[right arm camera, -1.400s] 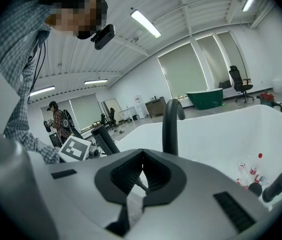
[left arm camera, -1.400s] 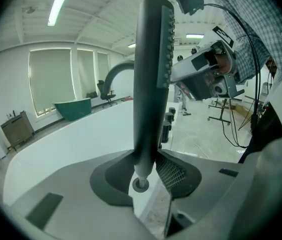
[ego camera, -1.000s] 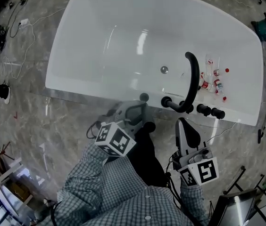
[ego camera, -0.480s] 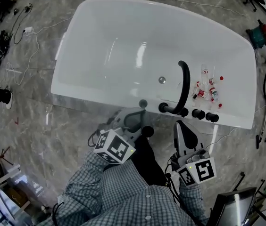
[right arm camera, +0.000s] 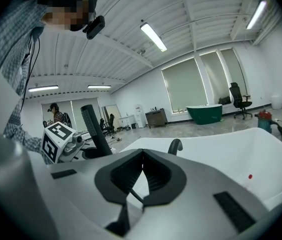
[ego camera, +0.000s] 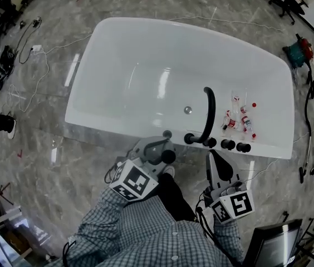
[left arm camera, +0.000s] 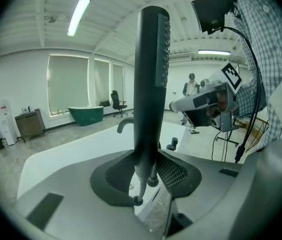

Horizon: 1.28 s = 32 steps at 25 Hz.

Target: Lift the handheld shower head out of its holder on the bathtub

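Hardly shifted since a second ago, left gripper [left arm camera: 148,163] stays clamped low on the upright shower head [left arm camera: 151,69], seemingly stiff, light and slick; right gripper [right arm camera: 142,160] is closed and empty.

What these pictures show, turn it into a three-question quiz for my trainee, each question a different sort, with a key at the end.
1. True or false: the right gripper is shut on the shower head.
2. Multiple choice: what lies inside the bathtub, near the black tap? A) small bottles with red caps B) a folded towel C) a sponge
3. Fill in: the left gripper is shut on the ____.

Key: 1 false (its jaws are together on nothing); 2 A; 3 shower head.
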Each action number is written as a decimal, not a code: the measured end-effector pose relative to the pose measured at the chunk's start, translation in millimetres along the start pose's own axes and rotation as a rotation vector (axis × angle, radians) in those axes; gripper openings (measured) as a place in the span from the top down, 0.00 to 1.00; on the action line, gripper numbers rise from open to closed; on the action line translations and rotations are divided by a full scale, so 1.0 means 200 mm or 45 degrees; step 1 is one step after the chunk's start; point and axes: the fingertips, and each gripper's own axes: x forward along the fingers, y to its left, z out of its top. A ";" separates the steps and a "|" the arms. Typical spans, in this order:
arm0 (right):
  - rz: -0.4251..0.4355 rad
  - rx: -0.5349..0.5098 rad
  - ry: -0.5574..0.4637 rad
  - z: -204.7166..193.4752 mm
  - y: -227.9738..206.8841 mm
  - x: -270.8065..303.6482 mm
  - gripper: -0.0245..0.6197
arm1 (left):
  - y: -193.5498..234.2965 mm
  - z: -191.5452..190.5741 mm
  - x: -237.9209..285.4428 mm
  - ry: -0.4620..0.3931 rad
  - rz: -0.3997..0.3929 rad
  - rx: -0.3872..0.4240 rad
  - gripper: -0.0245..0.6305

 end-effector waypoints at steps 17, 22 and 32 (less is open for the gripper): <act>-0.016 -0.086 -0.118 0.36 0.09 -0.08 0.94 | 0.05 0.45 -0.30 -0.138 0.039 -0.006 0.77; -0.009 -0.133 -0.173 0.48 0.11 -0.08 0.94 | 0.06 0.63 -0.38 -0.250 0.038 -0.014 0.77; -0.013 -0.216 -0.292 0.72 0.15 -0.12 0.94 | 0.08 0.86 -0.53 -0.373 0.074 0.040 0.77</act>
